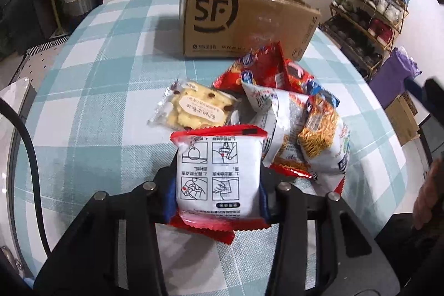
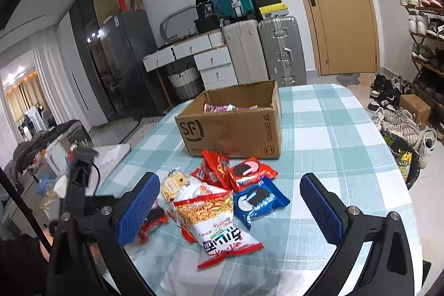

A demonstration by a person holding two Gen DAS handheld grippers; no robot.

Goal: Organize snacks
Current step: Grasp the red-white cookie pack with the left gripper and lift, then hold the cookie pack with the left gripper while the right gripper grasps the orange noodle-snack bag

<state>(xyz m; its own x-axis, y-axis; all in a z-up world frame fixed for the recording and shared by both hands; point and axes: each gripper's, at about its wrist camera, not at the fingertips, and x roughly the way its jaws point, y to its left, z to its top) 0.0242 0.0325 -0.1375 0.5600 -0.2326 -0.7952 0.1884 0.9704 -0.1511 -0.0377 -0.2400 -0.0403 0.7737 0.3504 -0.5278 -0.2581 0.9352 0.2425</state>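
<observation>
The surface (image 2: 333, 129) carries the box (image 2: 230, 129) at its far side, open-topped, some packets already inside. Between it and me lies the snack pile (image 2: 222, 199). My left tongs (image 1: 219, 185) are clamped on a white packet (image 1: 219, 171), its long axis pointing straight ahead at the box, so the left is likely the one to deliver. My right tongs (image 2: 230, 210) hang spread wide and empty above the pile.

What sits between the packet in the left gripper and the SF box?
The snack pile lies on the tablecloth between the red-and-white packet, held by the left gripper, and the open SF box. Lifted over it, nothing visible blocks.
</observation>
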